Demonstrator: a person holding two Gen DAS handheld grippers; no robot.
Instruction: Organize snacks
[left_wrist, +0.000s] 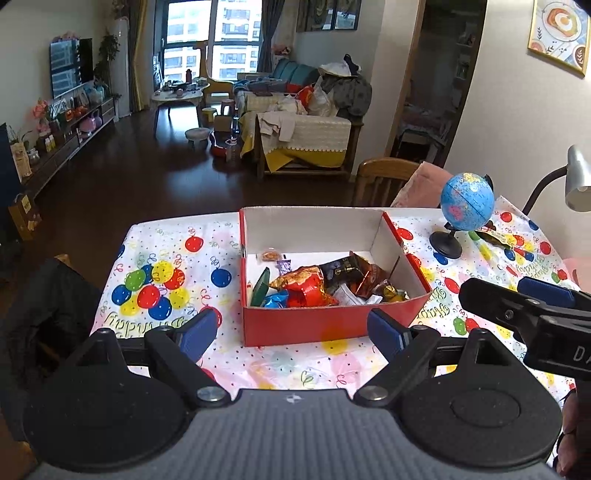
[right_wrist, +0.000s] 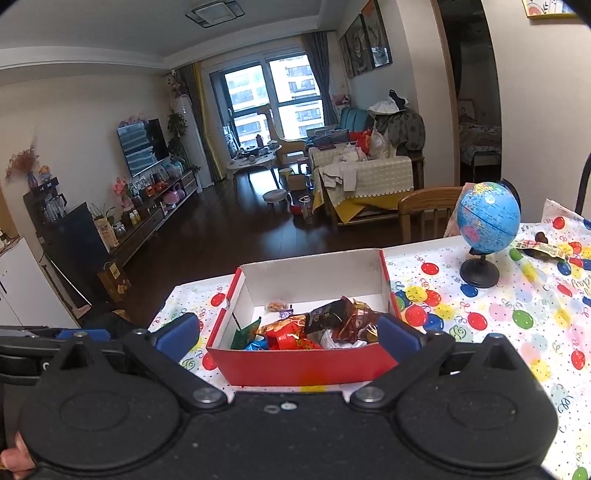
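A red cardboard box (left_wrist: 314, 326) with white inner walls stands on the balloon-print tablecloth (left_wrist: 166, 258). Inside it lies a heap of snack packets (left_wrist: 306, 288), red, brown, green and blue. My left gripper (left_wrist: 291, 332) hovers just short of the box's near wall, open wide with nothing between its blue pads. In the right wrist view the same box (right_wrist: 295, 363) and snack packets (right_wrist: 291, 332) sit ahead of my right gripper (right_wrist: 288, 338), which is also open wide and holds nothing. One more snack wrapper (right_wrist: 543, 247) lies on the cloth beside the globe.
A small blue globe (left_wrist: 467, 201) on a black stand sits at the table's far right, with a grey desk lamp (left_wrist: 576, 181) beyond it. A wooden chair (left_wrist: 384, 177) stands behind the table. The table's far edge runs just behind the box.
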